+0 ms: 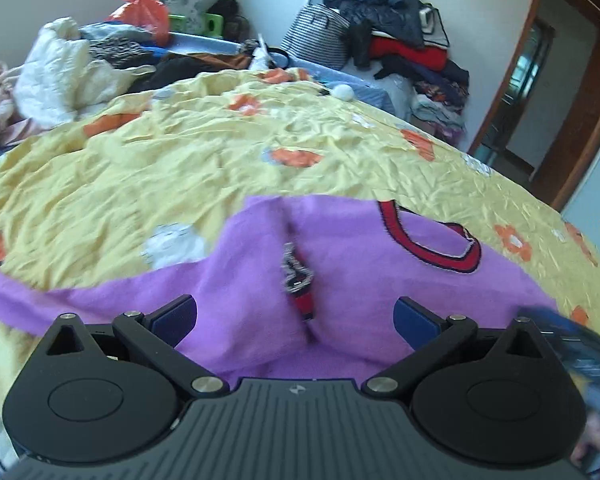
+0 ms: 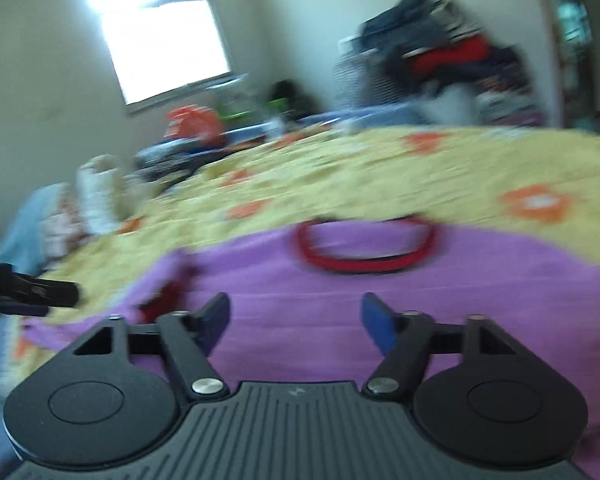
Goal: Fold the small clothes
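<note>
We are hovering both grippers over a purple sweater on the bed.

The purple sweater (image 1: 360, 280) is lying on the yellow floral bedspread (image 1: 180, 152); left gripper (image 1: 296, 320) and right gripper (image 2: 296, 320) are standing apart, gripping nothing. It looks soft, light and floppy, so we are favouring pinches at the hem or shoulder edges near the red collar (image 1: 432, 240).
</note>
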Motion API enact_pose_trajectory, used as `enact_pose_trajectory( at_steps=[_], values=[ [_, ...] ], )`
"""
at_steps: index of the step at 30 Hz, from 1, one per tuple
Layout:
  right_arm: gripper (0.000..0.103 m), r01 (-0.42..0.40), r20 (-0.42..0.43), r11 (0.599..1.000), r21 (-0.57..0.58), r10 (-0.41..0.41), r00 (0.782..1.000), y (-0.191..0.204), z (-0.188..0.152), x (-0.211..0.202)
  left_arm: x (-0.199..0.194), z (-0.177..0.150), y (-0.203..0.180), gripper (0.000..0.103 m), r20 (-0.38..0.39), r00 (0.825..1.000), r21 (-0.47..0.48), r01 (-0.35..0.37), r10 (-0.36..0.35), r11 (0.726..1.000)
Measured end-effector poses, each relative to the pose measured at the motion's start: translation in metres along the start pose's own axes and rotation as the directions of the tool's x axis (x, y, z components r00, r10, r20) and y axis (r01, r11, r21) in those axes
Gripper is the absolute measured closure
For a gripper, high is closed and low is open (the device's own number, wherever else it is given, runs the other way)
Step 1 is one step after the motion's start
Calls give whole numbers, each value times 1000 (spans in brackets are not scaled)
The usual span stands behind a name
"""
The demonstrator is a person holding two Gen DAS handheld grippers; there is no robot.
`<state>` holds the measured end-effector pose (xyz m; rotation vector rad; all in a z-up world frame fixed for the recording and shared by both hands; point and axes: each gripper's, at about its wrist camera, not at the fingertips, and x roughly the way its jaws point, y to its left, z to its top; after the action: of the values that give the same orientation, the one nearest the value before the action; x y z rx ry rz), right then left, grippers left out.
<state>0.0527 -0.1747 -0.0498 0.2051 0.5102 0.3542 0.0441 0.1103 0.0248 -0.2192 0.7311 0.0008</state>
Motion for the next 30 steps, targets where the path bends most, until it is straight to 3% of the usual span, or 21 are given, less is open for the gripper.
enact_pose_trajectory(
  at_steps=[4, 7, 10, 12, 13, 14, 18, 24, 28, 30],
  values=[
    [22, 58, 23, 978, 199, -64, 998, -118, 5, -43, 28, 4, -33, 0, -33, 998, 78, 64, -62, 995],
    [23, 98, -30, 934, 344, -94, 995, -193, 12, -38, 56, 0, -63, 0, -78, 995, 175, 78, -65, 981],
    [27, 16, -65, 883, 469, 16, 998, -235, 9, -12, 78, -6, -79, 0, -85, 996, 253, 21, 0, 967],
    [54, 51, -109, 886, 461, -1, 994, -239, 7, 6, 89, -9, -80, 0, -79, 995, 292, -34, 59, 956],
    [87, 56, -123, 894, 444, -1, 992, -235, 7, 13, 94, -10, -77, 0, -82, 992, 299, -64, 92, 952],
    [99, 60, -149, 888, 457, 10, 989, -235, 6, 20, 99, -11, -73, 0, -93, 990, 299, -77, 109, 951],
    [100, 108, -147, 938, 329, -63, 987, -213, 12, 17, 108, -10, -57, 0, -99, 982, 303, -126, 163, 945],
    [100, 131, -93, 945, 300, -108, 990, -222, 38, 10, 115, -7, -54, 0, -77, 975, 354, -168, 208, 920],
    [103, 219, -136, 926, 307, -185, 973, -237, 36, 26, 122, -12, -57, 0, -18, 973, 407, -204, 232, 890],
    [103, 252, -177, 927, 278, -208, 962, -245, 28, 29, 124, -8, -47, 0, -17, 972, 385, -210, 234, 899]
  ],
)
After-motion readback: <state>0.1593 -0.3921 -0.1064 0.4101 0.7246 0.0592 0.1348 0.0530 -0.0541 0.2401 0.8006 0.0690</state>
